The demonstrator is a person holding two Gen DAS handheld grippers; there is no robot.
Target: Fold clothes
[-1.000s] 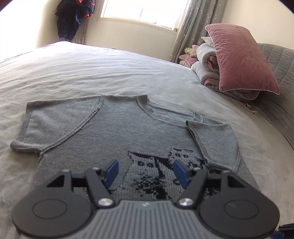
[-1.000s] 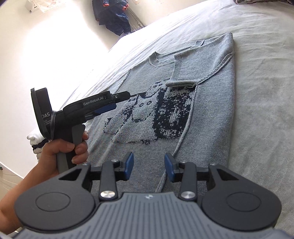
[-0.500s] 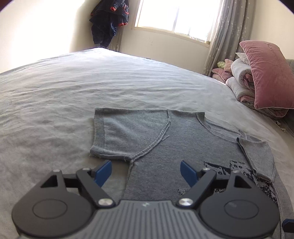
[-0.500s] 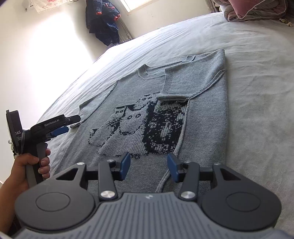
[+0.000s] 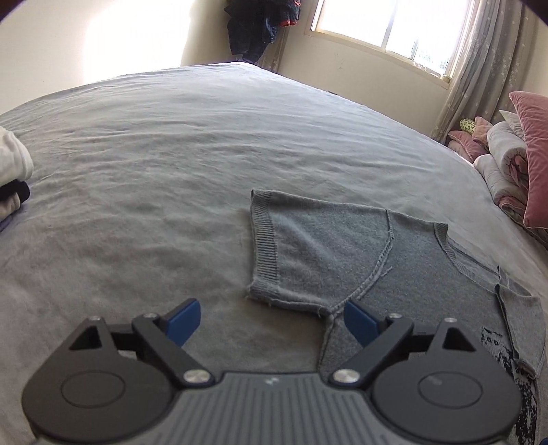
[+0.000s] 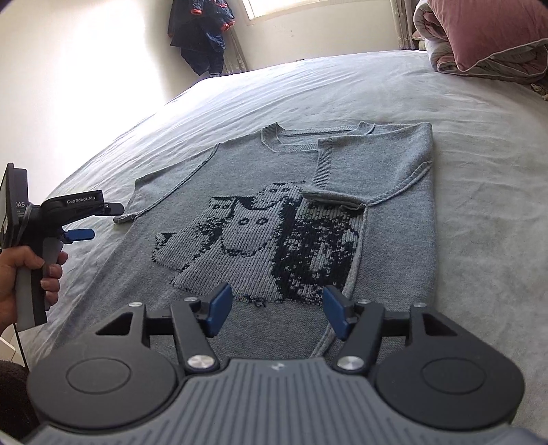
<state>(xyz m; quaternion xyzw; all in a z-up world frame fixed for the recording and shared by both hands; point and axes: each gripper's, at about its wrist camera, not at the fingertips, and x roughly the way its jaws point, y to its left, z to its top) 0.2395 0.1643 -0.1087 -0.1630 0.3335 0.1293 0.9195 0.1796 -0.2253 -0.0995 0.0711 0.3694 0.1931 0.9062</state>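
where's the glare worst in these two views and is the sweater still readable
Left wrist view: the window and the wall patch blow out white; the sweater's flat sleeve stays sharp, and fisheye bows the bed. Right wrist view: the left wall is washed out, yet the sweater and its cat pattern read clearly.

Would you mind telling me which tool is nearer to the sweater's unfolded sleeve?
Left. The left tool, jaws opening with nothing between them, hovers just short of the unfolded sleeve. The right tool, also opening and empty, hangs over the sweater's lower half, farther away.
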